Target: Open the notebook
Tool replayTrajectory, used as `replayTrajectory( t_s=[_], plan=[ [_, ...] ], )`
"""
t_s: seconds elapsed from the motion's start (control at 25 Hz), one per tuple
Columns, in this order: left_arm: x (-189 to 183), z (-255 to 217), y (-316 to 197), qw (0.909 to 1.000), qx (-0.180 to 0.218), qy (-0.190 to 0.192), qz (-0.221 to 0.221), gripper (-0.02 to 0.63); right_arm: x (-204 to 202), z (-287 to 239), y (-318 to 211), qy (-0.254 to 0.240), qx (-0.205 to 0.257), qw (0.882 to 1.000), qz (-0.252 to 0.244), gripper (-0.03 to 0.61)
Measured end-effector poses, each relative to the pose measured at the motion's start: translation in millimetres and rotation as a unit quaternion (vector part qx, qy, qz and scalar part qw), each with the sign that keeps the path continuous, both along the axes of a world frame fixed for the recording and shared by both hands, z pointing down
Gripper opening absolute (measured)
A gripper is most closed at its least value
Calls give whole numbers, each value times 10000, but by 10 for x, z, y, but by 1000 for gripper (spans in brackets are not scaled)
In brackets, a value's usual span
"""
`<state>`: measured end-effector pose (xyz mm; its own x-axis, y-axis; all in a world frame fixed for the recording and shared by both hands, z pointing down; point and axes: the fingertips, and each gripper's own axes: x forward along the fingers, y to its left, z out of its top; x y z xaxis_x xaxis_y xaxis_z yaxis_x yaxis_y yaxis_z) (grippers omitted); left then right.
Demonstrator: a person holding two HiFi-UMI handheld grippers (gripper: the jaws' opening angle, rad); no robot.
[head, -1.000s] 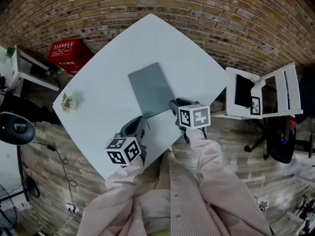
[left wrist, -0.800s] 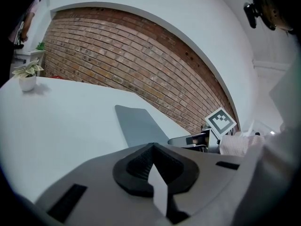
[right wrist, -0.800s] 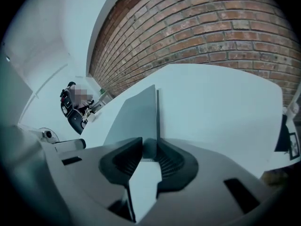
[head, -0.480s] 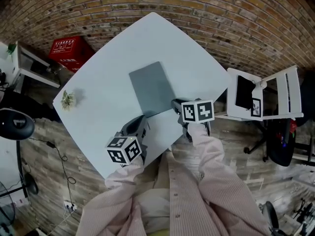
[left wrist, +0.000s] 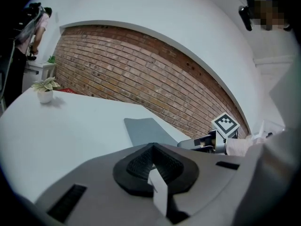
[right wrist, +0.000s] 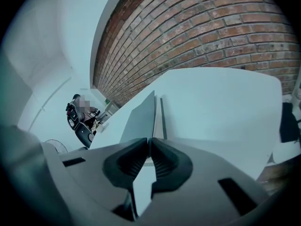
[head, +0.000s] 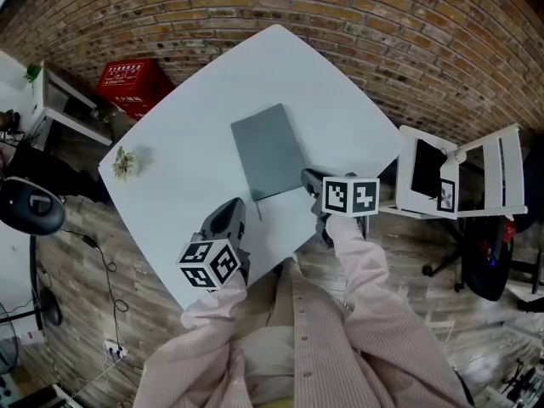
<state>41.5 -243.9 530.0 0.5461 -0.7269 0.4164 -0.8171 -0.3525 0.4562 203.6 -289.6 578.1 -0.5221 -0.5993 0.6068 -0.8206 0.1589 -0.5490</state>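
A closed grey notebook [head: 270, 150] lies flat in the middle of the white table [head: 195, 143]. My right gripper [head: 308, 178] sits at its near right corner. In the right gripper view the jaws [right wrist: 149, 140] have just been closing and now pinch the edge of the grey cover [right wrist: 137, 120], with the page edges showing beside it. My left gripper [head: 232, 206] hovers just off the notebook's near left corner. In the left gripper view its pads meet [left wrist: 151, 147] with nothing between them, and the notebook [left wrist: 146, 131] lies ahead.
A small potted plant [head: 124, 163] stands near the table's left edge. A red crate [head: 129, 83] sits on the floor beyond it, a white chair [head: 459, 177] stands to the right, and a black stool [head: 30, 204] to the left. The table's near edge runs under my arms.
The right gripper's jaws have closed onto the notebook's near right corner. The left gripper has lifted a little and drawn slightly away from the near left corner.
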Motion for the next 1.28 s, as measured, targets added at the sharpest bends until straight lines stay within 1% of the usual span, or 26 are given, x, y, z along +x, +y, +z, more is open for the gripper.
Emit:
replayTrajectory(
  t_s=[0.16,0.4,0.68,0.92,1.12,1.28],
  plan=[
    [-104,-85,4,9995,204,16,-246,-8,-31,-106,-1,-116,137,9998,49,31],
    [-201,-175,36,9988,332,56,-354,-8,-113,-300,16,-157,334,9993,57,28],
    [-331,-237,95,9986,391,147,-338,-8,-271,-557,34,164,617,9979,-73,26],
    [-500,-317,154,9986,420,256,-217,-8,-439,-755,71,548,809,9952,-56,26],
    [-707,-335,216,9985,409,306,-202,-8,-653,-896,105,741,972,9925,-68,26],
    [-829,-341,262,9984,426,329,-173,-8,-778,-966,135,744,1085,9913,-28,26]
  ],
)
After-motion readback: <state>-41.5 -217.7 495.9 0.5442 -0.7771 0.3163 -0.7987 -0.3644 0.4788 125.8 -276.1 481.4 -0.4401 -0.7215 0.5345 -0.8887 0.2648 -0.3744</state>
